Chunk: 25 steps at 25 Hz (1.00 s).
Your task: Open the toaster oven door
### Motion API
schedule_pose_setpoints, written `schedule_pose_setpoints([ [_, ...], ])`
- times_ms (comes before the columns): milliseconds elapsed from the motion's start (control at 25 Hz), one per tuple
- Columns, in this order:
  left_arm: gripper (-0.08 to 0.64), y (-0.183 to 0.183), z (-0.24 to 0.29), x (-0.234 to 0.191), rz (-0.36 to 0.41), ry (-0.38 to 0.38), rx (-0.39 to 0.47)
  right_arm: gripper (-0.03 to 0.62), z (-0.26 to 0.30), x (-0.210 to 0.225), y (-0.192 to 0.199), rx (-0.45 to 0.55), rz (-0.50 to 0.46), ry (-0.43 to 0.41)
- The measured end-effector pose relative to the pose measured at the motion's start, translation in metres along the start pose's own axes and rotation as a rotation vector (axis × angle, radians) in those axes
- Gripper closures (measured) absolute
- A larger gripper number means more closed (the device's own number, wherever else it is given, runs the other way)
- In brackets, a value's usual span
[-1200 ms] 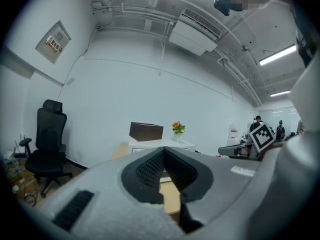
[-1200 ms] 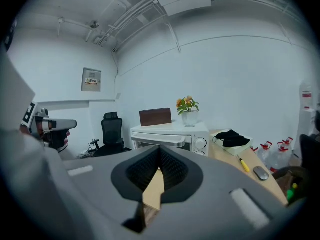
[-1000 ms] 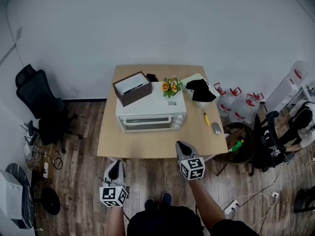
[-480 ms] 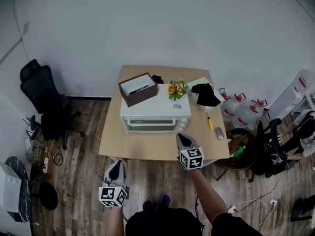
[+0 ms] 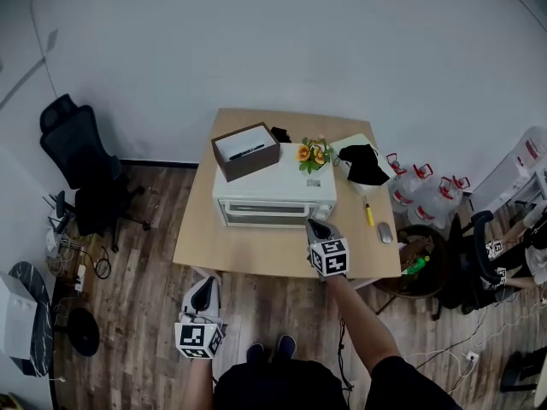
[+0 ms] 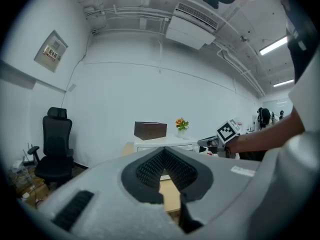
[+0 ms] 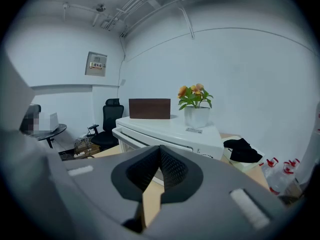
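The toaster oven [image 5: 273, 196] is set on the bench [image 5: 256, 254], long axis left to right, shut door faced toward the person. Its top label [image 5: 314, 183] cannot be read. The right claw [image 5: 315, 225], pressed together and empty, is held just before the door; the left claw [image 5: 204, 284], likewise closed, is held short of the bench.

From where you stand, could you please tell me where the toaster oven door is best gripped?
Probably the long horizontal handle along the top edge of the door. Approach it from the front with the right claw, which is nearest, since the door faces that side.
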State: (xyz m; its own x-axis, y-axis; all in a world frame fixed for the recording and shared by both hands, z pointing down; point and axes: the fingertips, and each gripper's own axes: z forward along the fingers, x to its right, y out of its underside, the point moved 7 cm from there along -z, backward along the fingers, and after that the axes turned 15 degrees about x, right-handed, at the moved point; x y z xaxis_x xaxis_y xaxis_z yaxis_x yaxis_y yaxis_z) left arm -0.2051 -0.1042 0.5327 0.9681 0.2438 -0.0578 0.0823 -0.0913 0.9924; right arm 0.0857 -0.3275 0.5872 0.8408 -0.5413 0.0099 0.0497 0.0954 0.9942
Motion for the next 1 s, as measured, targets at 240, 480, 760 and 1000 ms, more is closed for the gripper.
schedule_pose_setpoints([
  [240, 0.563, 0.005, 0.000, 0.001, 0.008, 0.007, -0.020, 0.586, 0.022, 0.002, 0.000, -0.036, 0.013, -0.036],
  [480, 0.563, 0.002, 0.001, 0.002, 0.008, 0.006, -0.014, 0.586, 0.037, 0.008, 0.004, -0.080, 0.009, -0.042],
  [760, 0.563, 0.002, 0.000, 0.004, 0.004, 0.011, -0.014, 0.586, 0.051, 0.017, 0.012, -0.129, 0.021, -0.040],
  [1000, 0.565, 0.002, -0.004, -0.001, 0.003, -0.005, -0.017, 0.586, 0.059, 0.023, 0.023, -0.184, 0.078, -0.030],
])
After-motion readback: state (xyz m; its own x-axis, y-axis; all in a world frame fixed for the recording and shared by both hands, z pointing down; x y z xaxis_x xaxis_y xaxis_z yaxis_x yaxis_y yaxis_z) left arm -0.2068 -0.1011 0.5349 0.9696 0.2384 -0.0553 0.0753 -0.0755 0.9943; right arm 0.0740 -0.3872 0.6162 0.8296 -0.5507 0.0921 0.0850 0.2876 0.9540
